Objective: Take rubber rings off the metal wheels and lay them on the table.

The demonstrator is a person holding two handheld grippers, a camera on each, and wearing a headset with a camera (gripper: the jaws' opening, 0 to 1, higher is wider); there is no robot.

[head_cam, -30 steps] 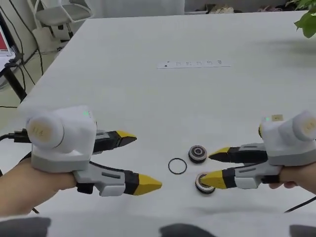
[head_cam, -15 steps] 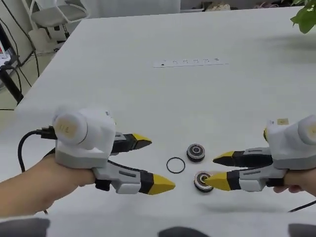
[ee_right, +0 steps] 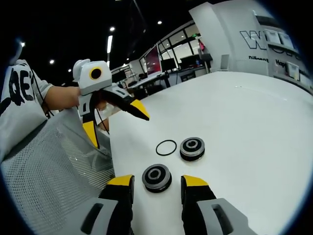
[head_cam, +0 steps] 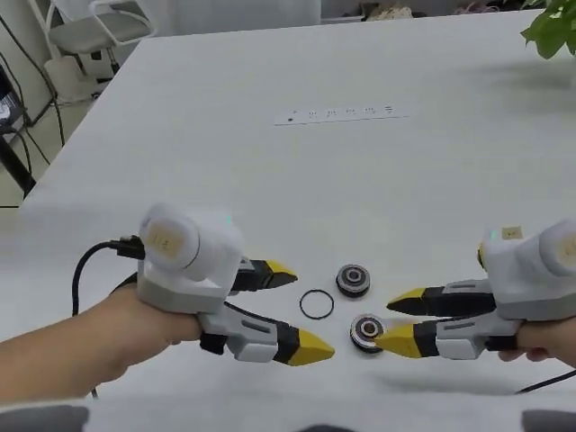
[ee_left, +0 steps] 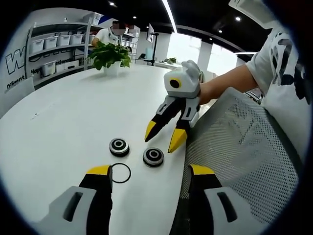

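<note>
Found right gripper [head_cam: 387, 319] spread and empty, near wheel [head_cam: 366, 331] lying flat on table [head_cam: 270, 180] at its 12 o'clock, just off the tips, axle upright. Noted left gripper [head_cam: 310, 313] likewise spread and empty, loose ring [head_cam: 316, 304] at its 12 o'clock. Placed far wheel [head_cam: 353, 280] at 11 o'clock of near wheel in head view. Judged right gripper the nearer for the next grip.

White table [head_cam: 225, 180] carries far wheel [head_cam: 353, 280], near wheel [head_cam: 367, 330], loose ring [head_cam: 316, 304].
</note>
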